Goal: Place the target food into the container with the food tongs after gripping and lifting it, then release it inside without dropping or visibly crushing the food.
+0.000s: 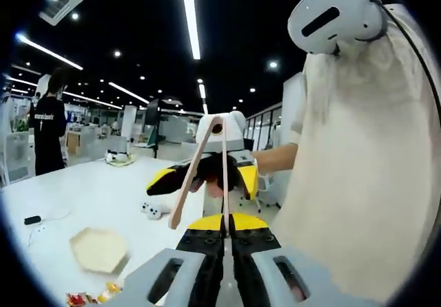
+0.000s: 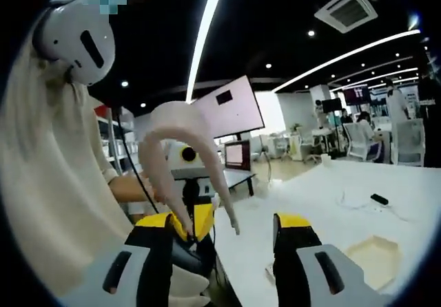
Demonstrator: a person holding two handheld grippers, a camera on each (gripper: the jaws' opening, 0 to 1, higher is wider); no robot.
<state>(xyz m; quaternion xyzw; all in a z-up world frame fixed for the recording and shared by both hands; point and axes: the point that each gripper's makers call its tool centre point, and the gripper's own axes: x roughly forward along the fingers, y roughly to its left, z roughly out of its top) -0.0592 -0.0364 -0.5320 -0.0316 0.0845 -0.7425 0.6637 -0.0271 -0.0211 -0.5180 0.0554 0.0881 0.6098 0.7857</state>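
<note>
Open-plan office (ceiling light strips (image 1: pixel 190 18), desks)

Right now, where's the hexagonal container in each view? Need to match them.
Left gripper view: hexagonal container lower left on the white table, left of the left gripper, which is shut on the tongs.
Right gripper view: lower right, right of the open right gripper.
Shared landmark: small black device with a cable, beyond the container.

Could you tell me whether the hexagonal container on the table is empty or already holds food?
Empty: in the left gripper view the hexagonal container shows a bare pale inside on the white table.
</note>
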